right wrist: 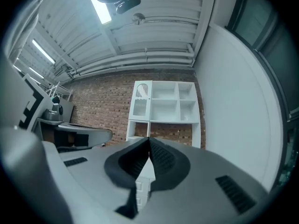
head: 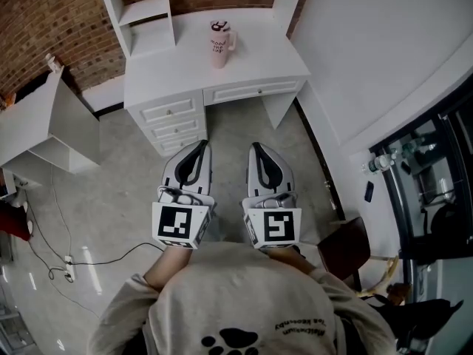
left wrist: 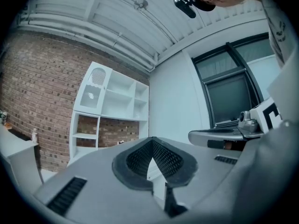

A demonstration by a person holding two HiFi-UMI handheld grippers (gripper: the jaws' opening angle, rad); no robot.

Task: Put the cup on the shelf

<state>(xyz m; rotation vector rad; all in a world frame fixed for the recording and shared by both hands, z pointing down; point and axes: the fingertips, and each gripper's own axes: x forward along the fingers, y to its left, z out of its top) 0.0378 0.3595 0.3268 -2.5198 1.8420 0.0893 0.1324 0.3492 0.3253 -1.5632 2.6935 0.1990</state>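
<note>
A pink cup (head: 220,44) with dark lettering and a handle stands upright on the white desk (head: 148,72), near the middle of its top. The white shelf unit (head: 144,9) rises from the back of the desk; it also shows in the left gripper view as shelf compartments (left wrist: 117,99) and in the right gripper view as shelf compartments (right wrist: 163,101). My left gripper (head: 201,145) and right gripper (head: 256,148) hang side by side over the floor, short of the desk, both shut and empty. The cup is hidden behind the jaws in both gripper views.
Desk drawers (head: 174,120) face me on the left half. A second white table (head: 44,124) stands at the left, with cables and a power strip (head: 68,268) on the floor. A white wall (head: 384,50) runs along the right, with a brown chair (head: 346,246) near it.
</note>
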